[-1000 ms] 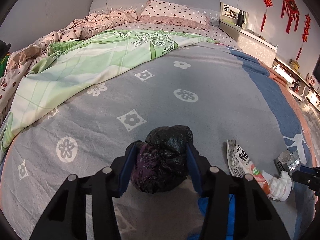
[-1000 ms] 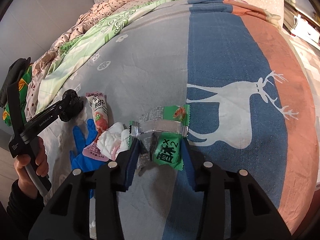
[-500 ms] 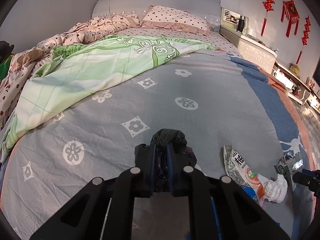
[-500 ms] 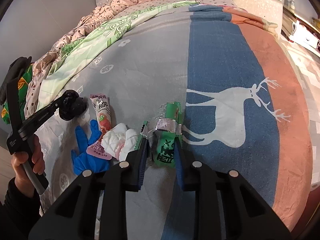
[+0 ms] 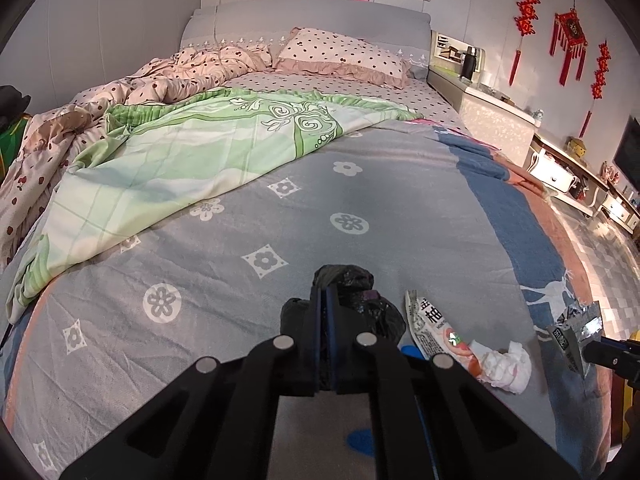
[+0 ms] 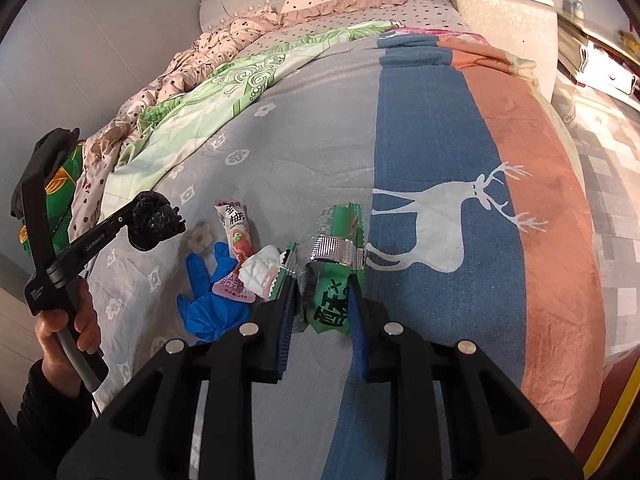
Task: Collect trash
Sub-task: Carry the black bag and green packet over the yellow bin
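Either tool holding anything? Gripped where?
Left tool pinches the crumpled black plastic bag mid-bunch. Right tool clamps the green foil snack wrapper across its lower, printed half.

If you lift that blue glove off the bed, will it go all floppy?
Probably. The blue glove lies flat and crumpled on the blanket, so it likely droops. It looks thin, so probably very light. The pink wrapper overlaps it and might slide off.

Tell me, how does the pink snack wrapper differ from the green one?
The pink snack wrapper lies flat on the blanket, untouched; the green snack wrapper is pinched in the right gripper. The pink one looks smooth and long, partly covering a blue glove; the green one is crumpled, showing its silver inside. Both are empty printed packets.
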`<state>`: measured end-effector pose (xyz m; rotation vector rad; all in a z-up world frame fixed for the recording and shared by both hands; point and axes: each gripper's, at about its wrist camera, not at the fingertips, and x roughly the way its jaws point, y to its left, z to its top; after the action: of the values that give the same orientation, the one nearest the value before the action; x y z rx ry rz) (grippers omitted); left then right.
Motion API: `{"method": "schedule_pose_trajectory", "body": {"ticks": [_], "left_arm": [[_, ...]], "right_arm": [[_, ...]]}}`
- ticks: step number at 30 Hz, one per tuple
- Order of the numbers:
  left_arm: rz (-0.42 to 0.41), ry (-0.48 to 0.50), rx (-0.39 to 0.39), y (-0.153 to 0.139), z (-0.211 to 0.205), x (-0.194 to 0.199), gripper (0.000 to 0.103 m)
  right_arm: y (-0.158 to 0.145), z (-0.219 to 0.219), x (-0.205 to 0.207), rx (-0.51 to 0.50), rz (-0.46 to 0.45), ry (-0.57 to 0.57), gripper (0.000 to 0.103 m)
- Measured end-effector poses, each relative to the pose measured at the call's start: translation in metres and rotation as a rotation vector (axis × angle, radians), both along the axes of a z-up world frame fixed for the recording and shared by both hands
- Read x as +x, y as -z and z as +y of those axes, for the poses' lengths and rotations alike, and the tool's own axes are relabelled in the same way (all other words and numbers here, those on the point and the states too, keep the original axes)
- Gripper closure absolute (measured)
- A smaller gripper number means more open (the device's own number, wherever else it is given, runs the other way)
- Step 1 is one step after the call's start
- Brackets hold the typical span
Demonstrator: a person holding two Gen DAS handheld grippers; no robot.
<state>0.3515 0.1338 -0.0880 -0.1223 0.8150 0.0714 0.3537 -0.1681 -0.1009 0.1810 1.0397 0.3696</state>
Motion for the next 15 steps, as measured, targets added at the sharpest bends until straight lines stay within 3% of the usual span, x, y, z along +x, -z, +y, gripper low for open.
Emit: {"method": "schedule_pose_trajectory", "body": {"ticks": [15], "left_arm": [[-0.062, 0.075, -0.024, -0.047, -0.042, -0.064, 0.101]], "right_arm": [[-0.055, -0.045, -0.062, 0.058, -0.078, 0.041, 0.079]]}}
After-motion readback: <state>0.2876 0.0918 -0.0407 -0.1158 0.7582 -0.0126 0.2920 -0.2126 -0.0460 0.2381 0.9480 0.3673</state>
